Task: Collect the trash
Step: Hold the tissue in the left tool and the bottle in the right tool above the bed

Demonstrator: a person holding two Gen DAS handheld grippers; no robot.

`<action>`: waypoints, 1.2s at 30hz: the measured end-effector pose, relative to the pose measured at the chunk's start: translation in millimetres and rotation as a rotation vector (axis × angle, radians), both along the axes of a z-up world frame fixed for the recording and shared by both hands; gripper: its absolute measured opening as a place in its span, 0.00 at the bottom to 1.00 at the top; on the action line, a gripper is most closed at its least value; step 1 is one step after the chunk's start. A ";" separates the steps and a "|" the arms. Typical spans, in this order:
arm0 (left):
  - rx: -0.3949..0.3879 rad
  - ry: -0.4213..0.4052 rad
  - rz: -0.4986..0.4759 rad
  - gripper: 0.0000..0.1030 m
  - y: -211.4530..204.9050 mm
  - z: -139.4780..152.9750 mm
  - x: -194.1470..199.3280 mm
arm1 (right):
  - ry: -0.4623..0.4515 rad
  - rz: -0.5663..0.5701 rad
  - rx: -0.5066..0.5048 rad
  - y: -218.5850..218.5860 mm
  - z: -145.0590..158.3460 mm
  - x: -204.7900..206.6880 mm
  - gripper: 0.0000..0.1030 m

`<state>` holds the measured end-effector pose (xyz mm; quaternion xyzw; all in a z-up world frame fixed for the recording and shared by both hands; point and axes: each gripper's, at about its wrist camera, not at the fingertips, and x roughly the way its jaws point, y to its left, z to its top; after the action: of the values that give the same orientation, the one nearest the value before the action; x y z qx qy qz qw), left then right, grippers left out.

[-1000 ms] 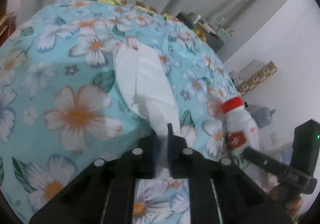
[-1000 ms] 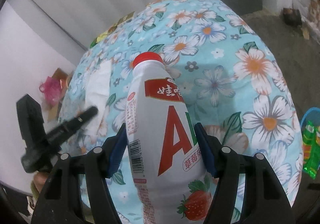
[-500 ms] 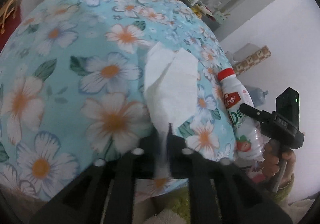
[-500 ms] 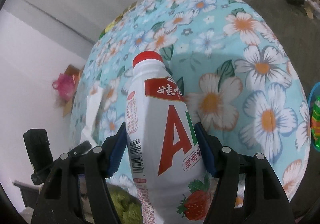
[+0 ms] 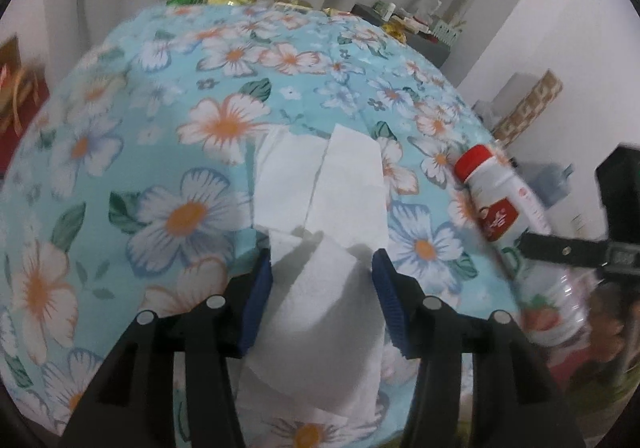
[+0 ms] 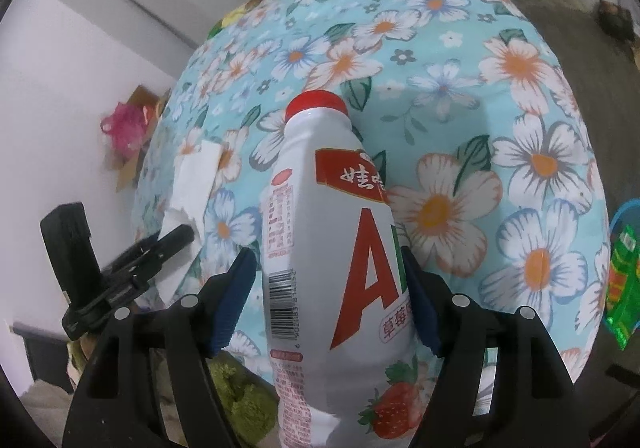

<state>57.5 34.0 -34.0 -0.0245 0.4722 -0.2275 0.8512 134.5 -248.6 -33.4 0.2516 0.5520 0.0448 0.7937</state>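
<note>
The left gripper (image 5: 322, 280) is opening; a white tissue (image 5: 320, 308) lies loose between its blue pads, over the floral cloth (image 5: 168, 152).

The right gripper (image 6: 330, 288) is opening too. The bottle (image 6: 340, 248) stands between its pads, clear of the left pad and against the right one.

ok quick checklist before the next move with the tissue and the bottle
1. White paper tissue between the left gripper pads: ok, jaws opening, pads off it.
2. White plastic drink bottle with red cap in the right gripper: not ok, jaws opening, left pad already clear.
3. Bin below to catch both: cannot tell.
4. Tissue clear of the floral blue tablecloth: cannot tell.
5. Grippers apart from each other: ok.
</note>
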 end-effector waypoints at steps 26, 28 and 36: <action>0.088 -0.123 -0.013 0.08 -19.8 9.6 -17.3 | -0.064 -0.106 0.165 -24.5 -8.2 -21.0 0.57; 0.087 -0.128 -0.010 0.08 -19.1 11.5 -18.5 | -0.071 -0.107 0.174 -27.1 -6.6 -25.1 0.57; 0.086 -0.152 -0.005 0.08 -18.7 18.7 -24.0 | -0.091 -0.102 0.188 -24.0 -0.5 -29.1 0.57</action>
<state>33.5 15.3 -15.3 0.0306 0.4156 -0.2105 0.8843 105.4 -272.6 -33.9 0.3503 0.4951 0.0673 0.7922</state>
